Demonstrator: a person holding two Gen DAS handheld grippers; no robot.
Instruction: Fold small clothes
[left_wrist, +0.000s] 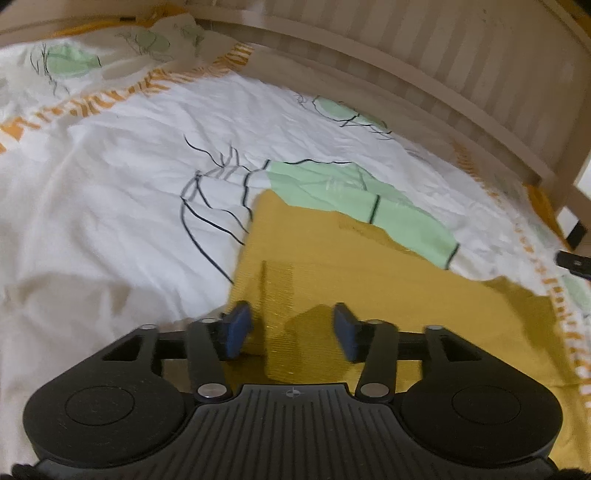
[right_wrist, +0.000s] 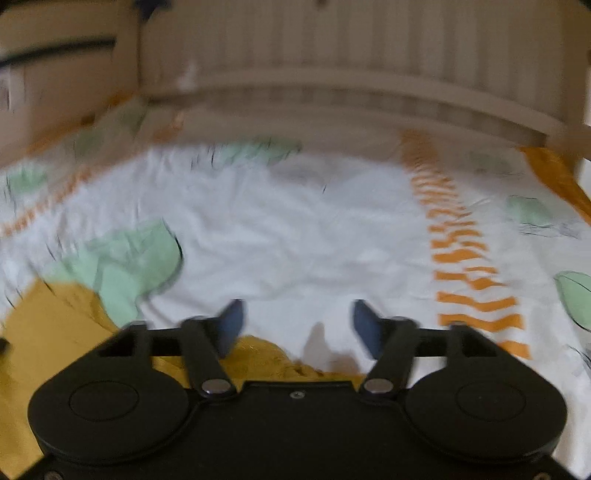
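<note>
A mustard-yellow knitted garment (left_wrist: 332, 266) lies flat on a white bedspread (left_wrist: 110, 177) with green leaf prints. My left gripper (left_wrist: 291, 328) is open, its blue pads just above the garment's near left part, holding nothing. In the blurred right wrist view, my right gripper (right_wrist: 297, 325) is open and empty over the bedspread (right_wrist: 295, 240). The garment (right_wrist: 48, 317) shows at the lower left and under the gripper's body. The tip of the right gripper (left_wrist: 576, 262) shows at the right edge of the left wrist view.
A beige slatted bed rail (left_wrist: 424, 66) runs along the far side, also in the right wrist view (right_wrist: 351, 55). An orange patterned border (right_wrist: 469, 266) crosses the bedspread at right. A pillow with leaf print (left_wrist: 122, 51) lies at far left.
</note>
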